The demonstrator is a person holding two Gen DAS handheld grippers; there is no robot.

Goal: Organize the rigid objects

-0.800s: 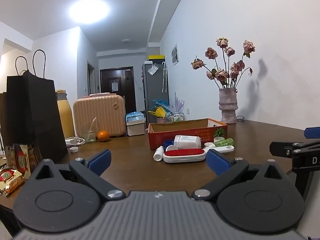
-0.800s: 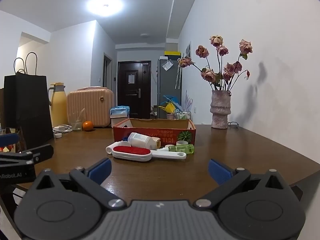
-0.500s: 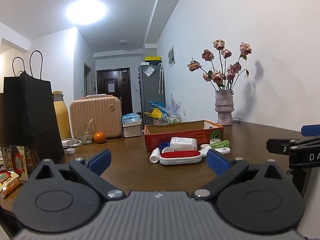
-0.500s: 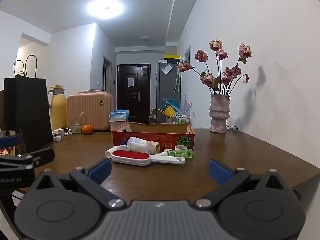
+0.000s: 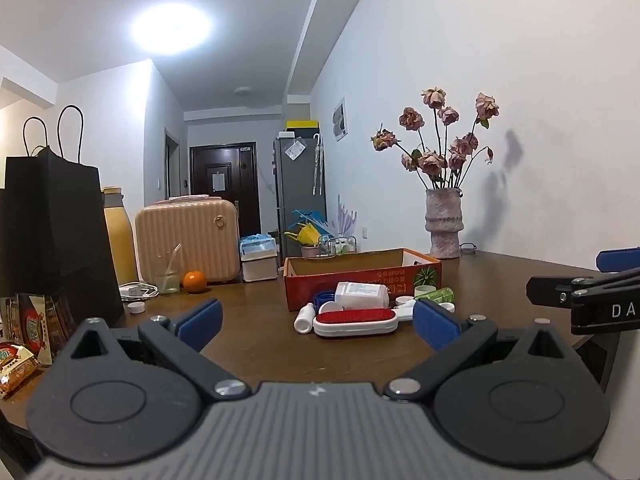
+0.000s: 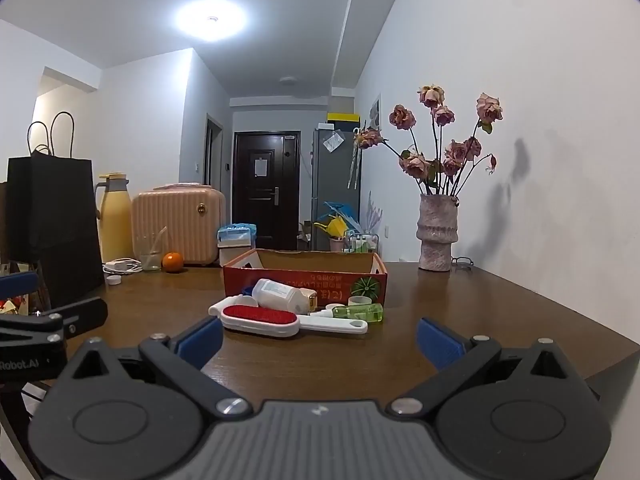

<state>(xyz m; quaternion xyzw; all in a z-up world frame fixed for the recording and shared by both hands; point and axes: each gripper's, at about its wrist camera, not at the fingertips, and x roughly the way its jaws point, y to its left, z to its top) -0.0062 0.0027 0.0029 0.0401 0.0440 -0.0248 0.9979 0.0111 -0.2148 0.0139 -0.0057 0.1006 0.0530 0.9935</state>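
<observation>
Red-faced lint brush [image 6: 260, 316] lies at frame centre before the cardboard box [image 6: 304, 276] — stiff, light plastic. Take its slim white handle. Your right gripper [image 6: 318, 338] and left gripper [image 5: 316, 320] both gape empty.

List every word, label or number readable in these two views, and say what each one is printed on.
"DA", cut off by the frame edge: on the right gripper body, seen in the left wrist view.
"Robot.AI", its start cut off: on the left gripper body, seen in the right wrist view.
Orange cardboard box: white print on its front, upside down and too blurred to read.
White bottle label: too small to read.
Snack packets: print too blurred to read.
</observation>
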